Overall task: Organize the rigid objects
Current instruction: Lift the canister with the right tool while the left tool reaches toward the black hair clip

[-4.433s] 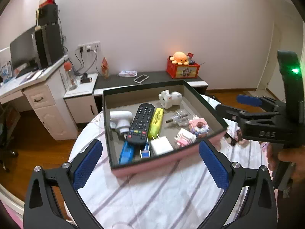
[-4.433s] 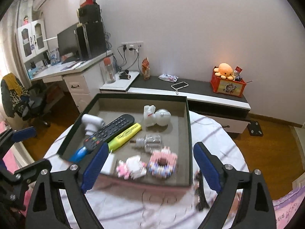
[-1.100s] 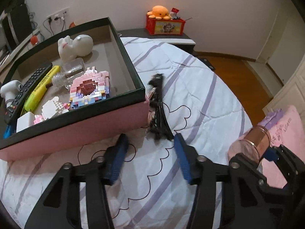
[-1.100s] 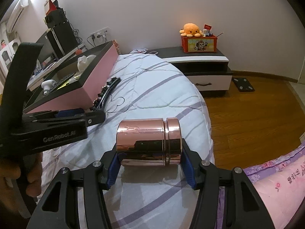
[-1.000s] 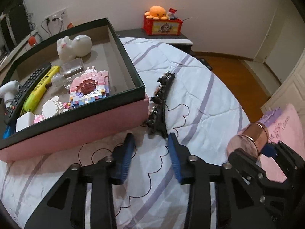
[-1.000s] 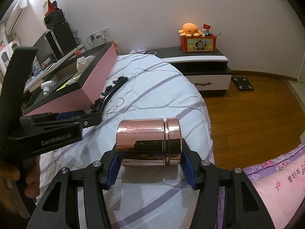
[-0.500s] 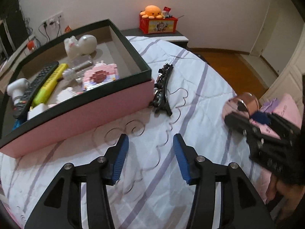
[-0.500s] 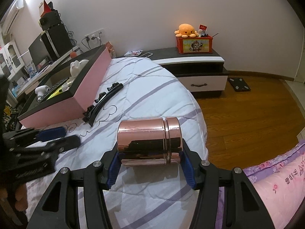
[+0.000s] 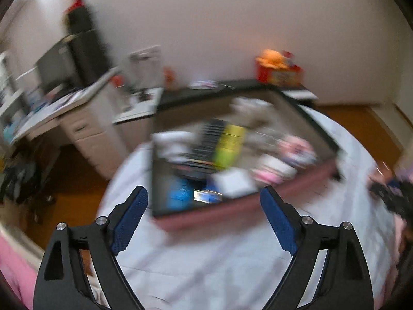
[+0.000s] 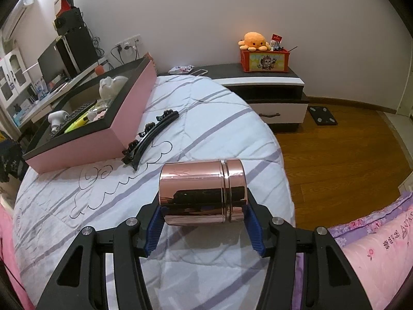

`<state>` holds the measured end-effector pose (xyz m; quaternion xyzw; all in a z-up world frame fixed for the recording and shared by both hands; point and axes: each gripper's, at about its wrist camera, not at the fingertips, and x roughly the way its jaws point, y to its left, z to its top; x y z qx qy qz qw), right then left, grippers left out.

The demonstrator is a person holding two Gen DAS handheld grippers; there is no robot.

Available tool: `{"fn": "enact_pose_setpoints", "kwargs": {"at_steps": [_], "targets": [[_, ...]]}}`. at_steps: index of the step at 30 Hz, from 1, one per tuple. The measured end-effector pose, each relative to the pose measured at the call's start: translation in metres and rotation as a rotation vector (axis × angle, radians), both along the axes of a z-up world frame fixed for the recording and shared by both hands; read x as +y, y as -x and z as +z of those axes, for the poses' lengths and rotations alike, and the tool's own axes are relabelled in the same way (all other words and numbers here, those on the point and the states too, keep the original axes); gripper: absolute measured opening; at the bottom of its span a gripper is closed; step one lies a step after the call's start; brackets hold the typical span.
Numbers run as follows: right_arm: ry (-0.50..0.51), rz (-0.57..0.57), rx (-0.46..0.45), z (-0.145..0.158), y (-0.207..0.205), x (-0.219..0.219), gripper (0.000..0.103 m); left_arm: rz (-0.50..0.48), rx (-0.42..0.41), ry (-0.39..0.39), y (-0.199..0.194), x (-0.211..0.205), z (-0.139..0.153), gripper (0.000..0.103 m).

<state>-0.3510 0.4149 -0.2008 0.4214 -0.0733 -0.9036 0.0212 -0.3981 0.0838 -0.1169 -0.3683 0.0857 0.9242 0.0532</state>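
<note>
Right gripper (image 10: pixel 204 226) clamps copper can (image 10: pixel 202 192) end to end, can lying sideways above striped sheet (image 10: pixel 211 118). Left gripper (image 9: pixel 204 217) empty, jaws opening, nothing between them; its view blurred, facing box (image 9: pixel 196 215). Black clip (image 10: pixel 151 135) lies on sheet just beside box wall, not in box. We judge can goes into box next: we keep grip firm, lift over rim, pick bare spot, lower before release. Polished can may slip.

Left wrist view all motion-blurred: items in box (image 9: pixel 242 206) ahead of the fingers unreadable. Dark shape (image 9: pixel 395 199) at far right, cut by edge, can't ID.
</note>
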Motion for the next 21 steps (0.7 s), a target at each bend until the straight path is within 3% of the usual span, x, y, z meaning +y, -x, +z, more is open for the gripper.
{"fn": "enact_pose_setpoints", "kwargs": {"at_steps": [4, 6, 7, 8, 12, 14, 16, 21], "targets": [[-0.010, -0.005, -0.007, -0.001, 0.005, -0.007, 0.057, 0.109, -0.045, 0.009, 0.034, -0.040, -0.012, 0.088], [-0.018, -0.003, -0.011, -0.002, 0.007, -0.010, 0.057, 0.108, -0.105, -0.010, 0.052, -0.050, -0.025, 0.074], [-0.021, -0.004, -0.014, -0.002, 0.009, -0.012, 0.056, 0.103, -0.133, -0.023, 0.058, -0.054, -0.031, 0.054], [-0.027, -0.004, -0.017, -0.003, 0.010, -0.013, 0.056, 0.098, -0.165, -0.042, 0.065, -0.056, -0.037, 0.046], [-0.035, -0.010, -0.027, -0.002, 0.015, -0.015, 0.056, 0.063, -0.227, -0.029, 0.073, -0.054, -0.058, 0.038], [-0.042, -0.010, -0.028, -0.001, 0.015, -0.016, 0.056, 0.039, -0.237, -0.066, 0.073, -0.055, -0.060, 0.026], [-0.046, -0.011, -0.028, 0.000, 0.016, -0.017, 0.057, 0.018, -0.229, -0.056, 0.069, -0.053, -0.060, 0.016], [-0.052, -0.009, -0.021, 0.007, 0.018, -0.020, 0.056, -0.021, -0.221, -0.050, 0.061, -0.057, -0.058, 0.012]]}}
